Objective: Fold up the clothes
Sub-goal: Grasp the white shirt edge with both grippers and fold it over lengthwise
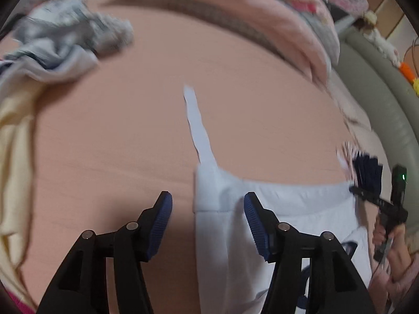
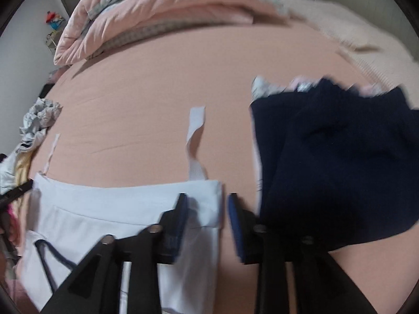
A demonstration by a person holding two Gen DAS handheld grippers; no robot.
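A white garment [image 1: 288,204] [image 2: 104,204] with thin straps lies flat on the pink bed sheet [image 1: 117,130]. One strap [image 1: 195,120] [image 2: 195,130] trails away from its upper corner, and a second strap [image 2: 52,154] shows at the far left. My left gripper [image 1: 208,204] stands open over the garment's left upper corner, with the cloth edge between its blue pads. My right gripper [image 2: 207,206] is open too and straddles the right upper corner. In the left wrist view a hand holds the right gripper's body [image 1: 382,209] at the far right.
A folded navy garment [image 2: 340,157] lies just right of the white one. A crumpled grey and white pile [image 1: 60,41] and a cream garment [image 1: 13,144] sit at the left. A folded pink quilt [image 2: 157,13] lies at the back, a cream blanket [image 2: 366,39] at the back right.
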